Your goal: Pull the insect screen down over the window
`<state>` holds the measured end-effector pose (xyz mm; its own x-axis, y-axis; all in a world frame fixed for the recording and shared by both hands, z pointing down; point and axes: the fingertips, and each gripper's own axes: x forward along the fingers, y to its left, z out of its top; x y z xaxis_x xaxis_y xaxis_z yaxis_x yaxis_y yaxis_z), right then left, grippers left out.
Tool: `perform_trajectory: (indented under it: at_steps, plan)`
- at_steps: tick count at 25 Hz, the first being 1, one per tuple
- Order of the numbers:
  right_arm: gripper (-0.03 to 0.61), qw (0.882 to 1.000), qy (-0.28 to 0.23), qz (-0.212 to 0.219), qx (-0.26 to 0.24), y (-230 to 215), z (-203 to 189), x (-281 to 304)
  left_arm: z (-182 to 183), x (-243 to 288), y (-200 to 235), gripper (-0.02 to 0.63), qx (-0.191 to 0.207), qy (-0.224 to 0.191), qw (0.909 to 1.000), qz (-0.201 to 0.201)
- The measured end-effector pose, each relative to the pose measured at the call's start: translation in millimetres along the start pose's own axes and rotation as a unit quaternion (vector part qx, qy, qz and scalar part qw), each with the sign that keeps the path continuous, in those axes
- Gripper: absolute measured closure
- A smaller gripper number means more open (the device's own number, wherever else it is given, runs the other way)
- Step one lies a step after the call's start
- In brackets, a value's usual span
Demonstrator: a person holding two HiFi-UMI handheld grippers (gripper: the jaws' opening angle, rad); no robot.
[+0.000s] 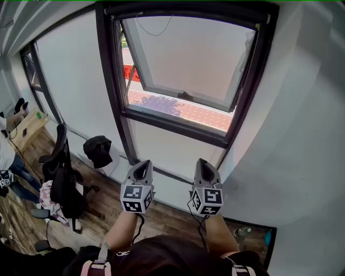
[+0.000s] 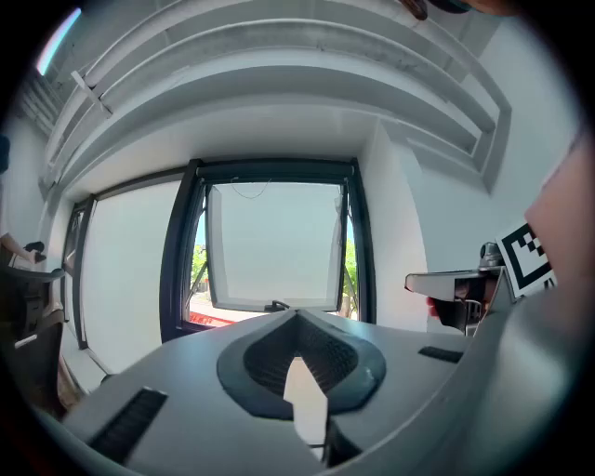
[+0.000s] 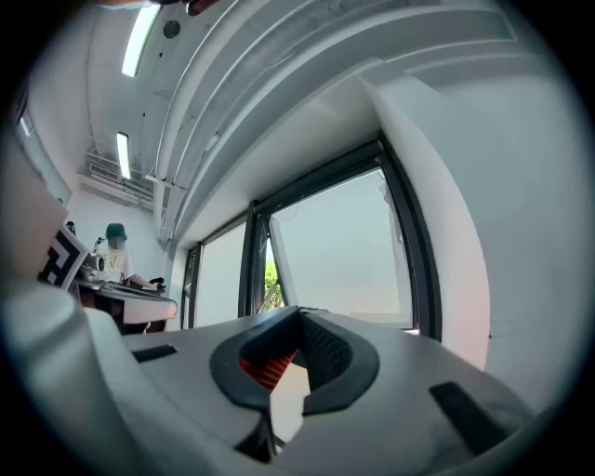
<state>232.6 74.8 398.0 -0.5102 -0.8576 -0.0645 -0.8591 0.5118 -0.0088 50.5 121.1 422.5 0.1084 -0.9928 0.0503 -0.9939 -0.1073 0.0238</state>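
Insect screen [image 1: 188, 9]: showing only as a dark bar along the top of the frame, not yet drawn down.
Window [image 1: 186, 64]: sash tilting outward, opening uncovered.
Left gripper [image 1: 143, 163]: pointing level toward the window, jaws lying closed together, gripping nothing.
Right gripper [image 1: 202, 161]: pointing the same way just beside it, closed and empty.
Office chair [image 1: 62, 178]: standing off to the left on the wood floor [image 1: 161, 218].

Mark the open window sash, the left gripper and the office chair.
window sash [image 1: 188, 59], head view, middle of its pane.
left gripper [image 1: 142, 164], head view, between its shut jaw tips.
office chair [image 1: 62, 161], head view, its backrest.
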Motion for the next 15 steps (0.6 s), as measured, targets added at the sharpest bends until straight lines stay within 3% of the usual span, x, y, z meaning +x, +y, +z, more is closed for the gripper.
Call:
perform_trajectory:
  at_steps: [15]
  plan:
    - [0.574,1.0,0.003,-0.007,0.018,17,-9,24,-11,9,28,0.6,0.003,0.013,0.9999,-0.001]
